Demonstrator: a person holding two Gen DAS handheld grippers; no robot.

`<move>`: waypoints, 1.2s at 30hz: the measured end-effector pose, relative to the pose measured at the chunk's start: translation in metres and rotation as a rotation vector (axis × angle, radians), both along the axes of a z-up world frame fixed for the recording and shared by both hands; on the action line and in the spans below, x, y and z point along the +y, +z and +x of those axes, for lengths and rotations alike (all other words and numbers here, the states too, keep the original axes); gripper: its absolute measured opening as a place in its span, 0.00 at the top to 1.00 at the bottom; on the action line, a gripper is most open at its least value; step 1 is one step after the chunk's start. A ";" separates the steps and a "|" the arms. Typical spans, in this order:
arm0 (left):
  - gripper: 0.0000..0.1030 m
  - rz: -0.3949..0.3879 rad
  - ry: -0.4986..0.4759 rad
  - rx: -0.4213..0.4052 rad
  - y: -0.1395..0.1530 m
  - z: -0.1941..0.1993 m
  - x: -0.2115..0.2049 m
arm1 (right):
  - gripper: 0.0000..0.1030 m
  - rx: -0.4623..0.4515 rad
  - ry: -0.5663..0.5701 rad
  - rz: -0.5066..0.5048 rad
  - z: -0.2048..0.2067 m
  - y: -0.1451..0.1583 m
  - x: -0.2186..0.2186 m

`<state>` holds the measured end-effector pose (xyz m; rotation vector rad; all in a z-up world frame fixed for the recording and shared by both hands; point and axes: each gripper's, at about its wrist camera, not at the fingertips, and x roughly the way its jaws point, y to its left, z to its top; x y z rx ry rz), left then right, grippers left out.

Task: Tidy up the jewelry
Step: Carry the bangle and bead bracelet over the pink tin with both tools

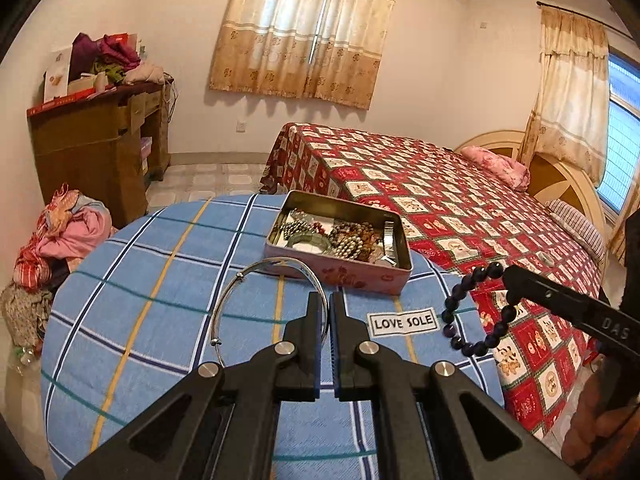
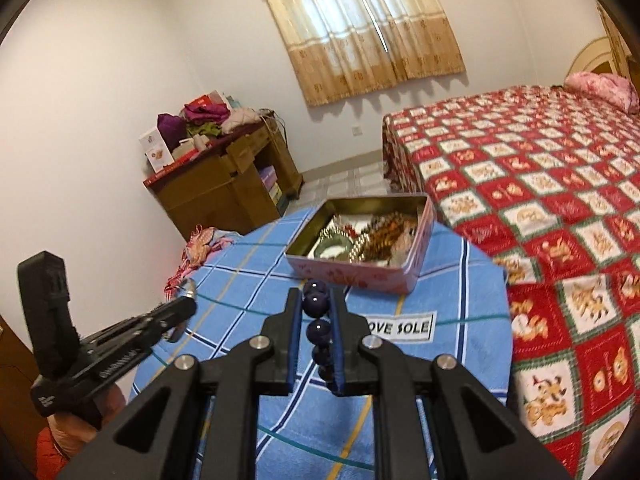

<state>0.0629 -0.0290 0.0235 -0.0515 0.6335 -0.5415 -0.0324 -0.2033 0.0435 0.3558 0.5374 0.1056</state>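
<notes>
- Left wrist view: left gripper [image 1: 329, 312] has jaws pressed together on a thin silver wire bangle [image 1: 240, 300]; the hoop sticks out to the left of the tips, above the blue plaid cloth w/ white "LOVE SOLE" label [image 1: 160, 280].
- Same view: right gripper [image 1: 510, 280] comes in from the right edge, a bracelet of dark purple round beads [image 1: 460, 320] dangling from its tip, clear of the cloth.
- Open rectangular pink tin box w/ gold interior [image 1: 360, 276] sits just beyond the bangle, already holding a heap of beads, pearls, a green bangle & a metal watch strap.
- Right wrist view: right gripper [image 2: 316, 312] is nearly closed, pads clamped on the bead bracelet [image 2: 316, 304]; beads run back betw. the fingers [image 2: 294, 320].
- Same view: left gripper [image 2: 188, 304] at left, tips together on a bit of silver; hoop mostly hidden there.
- Tin [image 2: 360, 276] is ahead of both, near but apart; bed w/ red patchwork quilt [image 2: 540, 200] behind.
- Step, as I read it: both pieces picked up, carry to tin underway. Next needs each tip over the tin's opening, then jaws let go so the piece drops inside; the wide bangle prob. needs tilting to clear the rim.
</notes>
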 end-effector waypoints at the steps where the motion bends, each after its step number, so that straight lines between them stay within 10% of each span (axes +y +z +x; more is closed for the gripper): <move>1: 0.98 -0.001 -0.001 -0.005 0.002 0.000 -0.002 | 0.85 -0.006 0.000 -0.001 0.000 0.002 -0.001; 36: 0.98 0.003 -0.002 -0.021 0.007 0.047 -0.026 | 0.84 -0.103 0.042 -0.040 0.043 0.049 -0.004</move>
